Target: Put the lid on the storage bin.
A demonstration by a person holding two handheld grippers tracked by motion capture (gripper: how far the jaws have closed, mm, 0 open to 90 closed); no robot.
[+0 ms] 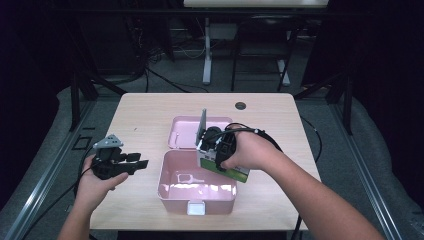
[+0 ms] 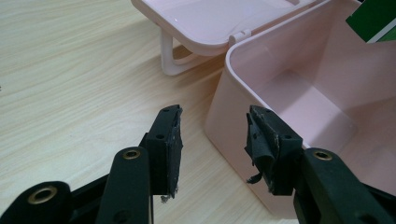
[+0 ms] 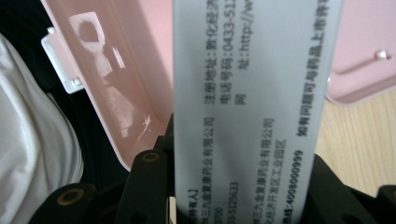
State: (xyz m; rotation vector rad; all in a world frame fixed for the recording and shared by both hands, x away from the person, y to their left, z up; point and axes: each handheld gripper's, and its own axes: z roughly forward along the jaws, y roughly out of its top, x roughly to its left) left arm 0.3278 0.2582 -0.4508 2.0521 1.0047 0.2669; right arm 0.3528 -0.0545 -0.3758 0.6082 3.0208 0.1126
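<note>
Pink storage box (image 1: 196,186) lay below right gripper (image 3: 243,154), jaws clamped on medicine carton (image 3: 254,93). Left gripper (image 2: 212,140) gaped empty. Risk: tilted carton snagging box rim.

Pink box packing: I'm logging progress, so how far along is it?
Done: the pink box is open, its lid lying flat behind it. In hand: the right tongs grip a green and white carton over the box's right rim. Left: lowering it inside and closing the lid. The left tongs wait open beside the box.
</note>
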